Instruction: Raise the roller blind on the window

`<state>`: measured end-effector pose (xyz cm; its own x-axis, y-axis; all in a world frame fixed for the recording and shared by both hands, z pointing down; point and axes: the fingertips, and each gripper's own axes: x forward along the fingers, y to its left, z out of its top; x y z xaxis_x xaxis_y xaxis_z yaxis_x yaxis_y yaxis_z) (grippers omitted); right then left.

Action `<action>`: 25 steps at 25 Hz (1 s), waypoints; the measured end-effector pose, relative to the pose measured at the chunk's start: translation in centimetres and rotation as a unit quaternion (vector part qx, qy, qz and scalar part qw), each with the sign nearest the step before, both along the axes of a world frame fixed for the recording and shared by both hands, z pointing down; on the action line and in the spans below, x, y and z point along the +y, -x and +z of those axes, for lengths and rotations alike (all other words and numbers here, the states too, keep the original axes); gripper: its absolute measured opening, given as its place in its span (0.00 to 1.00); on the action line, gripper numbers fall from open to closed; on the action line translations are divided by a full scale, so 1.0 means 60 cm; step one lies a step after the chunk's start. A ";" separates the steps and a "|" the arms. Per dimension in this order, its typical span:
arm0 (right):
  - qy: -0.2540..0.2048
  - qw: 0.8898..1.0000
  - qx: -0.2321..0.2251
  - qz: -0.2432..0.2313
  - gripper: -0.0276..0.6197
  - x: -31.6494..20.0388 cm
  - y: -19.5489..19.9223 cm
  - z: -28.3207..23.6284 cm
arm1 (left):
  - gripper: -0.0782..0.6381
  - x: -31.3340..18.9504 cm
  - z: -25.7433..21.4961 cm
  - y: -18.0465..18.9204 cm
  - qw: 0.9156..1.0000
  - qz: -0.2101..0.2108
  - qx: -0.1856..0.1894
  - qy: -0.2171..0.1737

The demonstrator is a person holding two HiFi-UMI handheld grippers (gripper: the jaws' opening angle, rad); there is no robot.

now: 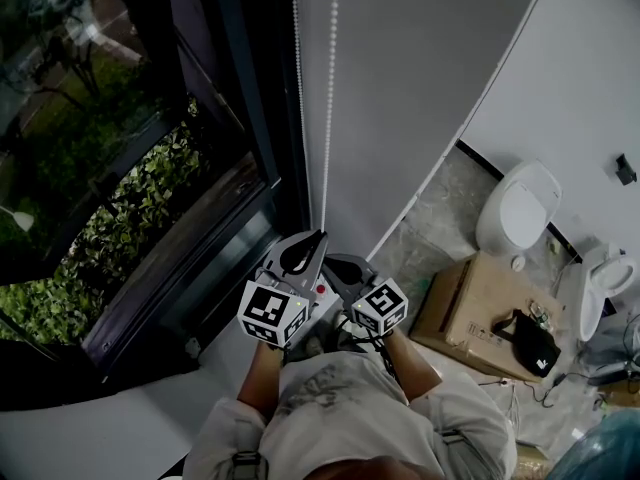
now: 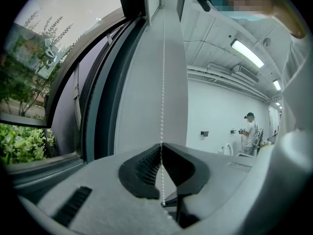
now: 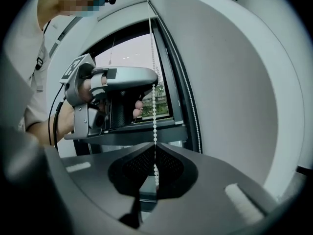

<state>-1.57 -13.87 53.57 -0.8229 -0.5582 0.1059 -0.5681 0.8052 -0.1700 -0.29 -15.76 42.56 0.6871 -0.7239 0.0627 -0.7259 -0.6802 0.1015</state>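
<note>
A white bead chain [image 1: 328,88] hangs in two strands beside the dark window frame [image 1: 250,118], in front of a grey panel [image 1: 400,68]. Whether that panel is the blind's fabric I cannot tell. My left gripper [image 1: 316,238] is the higher one and is shut on one strand of the bead chain [image 2: 163,82], with the beads pinched where its jaws [image 2: 162,145] meet. Just below it, my right gripper [image 1: 340,266] is shut on the bead chain [image 3: 154,111] too. The right gripper view shows the left gripper [image 3: 146,77] close above, the chain running past its tip.
The window glass [image 1: 90,168] shows shrubs outside, with a white sill [image 1: 150,408] below it. To the right on the floor are a cardboard box [image 1: 470,308], a black item [image 1: 530,343] and two white toilets [image 1: 518,208]. A person [image 2: 250,131] stands far off.
</note>
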 end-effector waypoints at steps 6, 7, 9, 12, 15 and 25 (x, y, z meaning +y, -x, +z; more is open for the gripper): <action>0.014 1.000 0.009 -0.002 0.06 0.004 0.004 0.023 | 0.13 0.004 0.023 0.004 1.000 0.001 -0.002 0.017; 0.017 1.000 0.011 -0.001 0.06 0.004 0.004 0.027 | 0.13 0.004 0.028 0.005 1.000 0.002 -0.003 0.020; 0.022 1.000 0.014 -0.001 0.06 0.006 0.005 0.035 | 0.13 0.005 0.037 0.007 1.000 0.003 -0.005 0.026; 0.031 0.999 0.011 0.000 0.06 0.008 0.005 0.039 | 0.13 0.005 0.041 0.009 1.000 0.002 -0.003 0.029; 0.014 1.000 0.023 0.005 0.07 0.008 0.003 0.033 | 0.14 0.002 0.041 0.012 1.000 0.000 -0.004 0.028; -0.037 0.998 -0.046 0.019 0.13 0.017 -0.036 -0.092 | 0.12 -0.002 0.058 0.020 0.999 -0.007 -0.008 0.034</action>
<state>0.58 -12.87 48.05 -0.8054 -0.5926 -0.0114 -0.5831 0.7956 -0.1643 -1.46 -15.89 46.02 0.6758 -0.7267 0.1235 -0.7369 -0.6623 0.1357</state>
